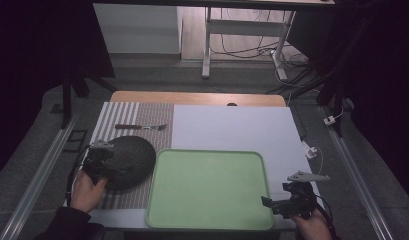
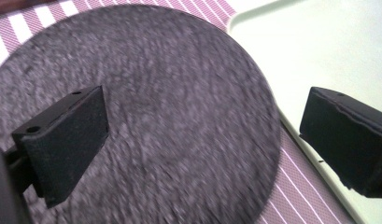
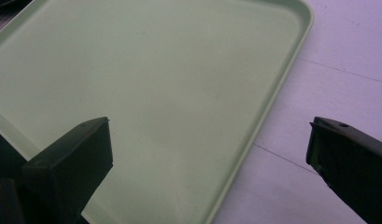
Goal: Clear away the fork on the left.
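Note:
A round dark woven mat [image 1: 129,159] lies on a striped placemat [image 1: 117,120] at the left of the table. My left gripper [image 1: 103,161] hovers over the mat's left part, open, with nothing between its jaws. In the left gripper view the mat [image 2: 165,107] spans the gap between the two black jaws. A light green tray [image 1: 209,187] sits in the middle, bare. My right gripper [image 1: 284,202] is at the tray's front right corner, open. In the right gripper view the tray [image 3: 146,84] edge runs between the jaws.
A fork [image 1: 141,127] with a brown handle lies on the striped placemat behind the dark mat. A white sheet [image 1: 242,127] covers the table's right and back. The wooden table edge [image 1: 197,97] is at the far side. Table legs and cables stand on the floor beyond.

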`<state>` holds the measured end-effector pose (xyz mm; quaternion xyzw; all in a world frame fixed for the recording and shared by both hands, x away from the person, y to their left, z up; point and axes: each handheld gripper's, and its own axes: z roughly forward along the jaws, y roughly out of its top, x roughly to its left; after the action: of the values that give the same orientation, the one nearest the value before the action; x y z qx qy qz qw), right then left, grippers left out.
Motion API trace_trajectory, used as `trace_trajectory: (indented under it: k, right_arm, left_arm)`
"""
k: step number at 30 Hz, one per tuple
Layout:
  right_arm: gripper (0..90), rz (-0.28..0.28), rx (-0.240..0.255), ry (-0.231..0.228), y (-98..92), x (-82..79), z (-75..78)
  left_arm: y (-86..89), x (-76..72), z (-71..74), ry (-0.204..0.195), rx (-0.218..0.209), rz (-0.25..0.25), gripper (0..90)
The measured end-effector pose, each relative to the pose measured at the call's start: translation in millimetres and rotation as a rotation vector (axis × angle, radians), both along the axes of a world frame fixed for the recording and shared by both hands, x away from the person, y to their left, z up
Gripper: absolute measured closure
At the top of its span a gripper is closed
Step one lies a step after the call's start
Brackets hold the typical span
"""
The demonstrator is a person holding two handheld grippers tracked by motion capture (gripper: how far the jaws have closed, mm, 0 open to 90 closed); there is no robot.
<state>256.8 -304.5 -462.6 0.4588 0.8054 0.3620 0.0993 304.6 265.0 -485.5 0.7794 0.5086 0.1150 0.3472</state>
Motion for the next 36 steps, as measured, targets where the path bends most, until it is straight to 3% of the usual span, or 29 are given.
trace_trajectory:
  k: [7,13,29,36]
  right_arm:
    - [0.5,-0.001,0.001,0.002,0.1,0.2,-0.1]
    - [0.5,0.0,0.003,0.002,-0.1,0.3,-0.3]
    - [0.5,-0.003,0.004,0.011,-0.5,0.9,-0.3]
    - [0.5,-0.004,0.01,0.012,-0.8,1.3,-0.7]
  left_arm:
    - [1.6,24.4,-1.0,0.013,0.025,0.014,0.0]
    - [7.7,44.8,-2.6,-0.003,0.03,0.034,0.0]
    - [19.2,94.7,-15.0,-0.002,0.039,0.048,0.0]
    - [23.7,115.1,-21.6,0.019,0.042,0.064,0.0]
